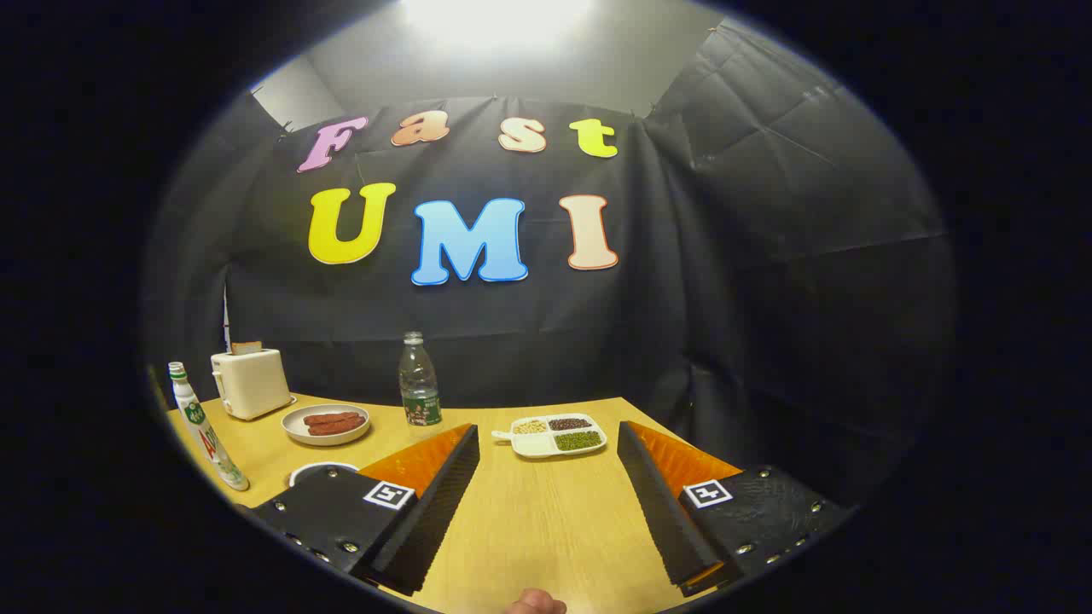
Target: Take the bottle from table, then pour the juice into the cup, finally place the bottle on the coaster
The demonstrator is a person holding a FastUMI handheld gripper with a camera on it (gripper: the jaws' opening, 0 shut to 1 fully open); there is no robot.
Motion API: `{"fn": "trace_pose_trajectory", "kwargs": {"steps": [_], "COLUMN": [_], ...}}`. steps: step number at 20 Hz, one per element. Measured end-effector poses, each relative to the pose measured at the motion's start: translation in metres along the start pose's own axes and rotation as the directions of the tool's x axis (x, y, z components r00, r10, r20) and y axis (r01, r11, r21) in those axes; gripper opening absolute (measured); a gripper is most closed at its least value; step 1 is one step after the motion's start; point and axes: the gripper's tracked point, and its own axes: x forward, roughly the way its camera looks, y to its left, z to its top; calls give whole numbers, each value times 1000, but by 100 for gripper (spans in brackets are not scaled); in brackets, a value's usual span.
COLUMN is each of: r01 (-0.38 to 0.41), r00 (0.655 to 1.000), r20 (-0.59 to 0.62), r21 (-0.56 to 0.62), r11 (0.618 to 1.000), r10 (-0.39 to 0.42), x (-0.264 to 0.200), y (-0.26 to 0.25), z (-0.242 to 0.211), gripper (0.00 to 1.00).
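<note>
Gripper view is showing the clear bottle (419, 380) standing upright and capped near the back of the bench (529, 520), well beyond the fingers (444, 486), so by my reading the task is only beginning: nothing is being held, nothing poured. The gripper (546, 495) is hovering with its fingers spread wide apart over bare wood. A white rim (320, 468) is peeking out behind the left finger (possibly the cup or the coaster, I cannot tell which). Further out, a plate of sausages (326, 423) is sitting left of the bottle, a divided tray of beans (553, 435) right of it, a toaster (250, 383) and a white leaning bottle (205, 431) at the far left. Grasping, pouring and placing are all remaining.
</note>
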Motion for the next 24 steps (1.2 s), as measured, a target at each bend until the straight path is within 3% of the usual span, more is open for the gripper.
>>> {"fn": "trace_pose_trajectory", "kwargs": {"steps": [2, 8, 17, 24], "r01": [12, -64, -48, -255], "r00": [1000, 998, 999, 967], "r20": [-14, 14, -16, -8], "r21": [-34, -17, 20, 8], "r11": [999, 998, 999, 967], "r10": [-12, 64, 48, 255], "x": [-14, -50, -78, -116], "y": [26, 120, 177, 290], "z": [2, 23, 7, -16], "gripper": [99, 99, 99, 99]}}
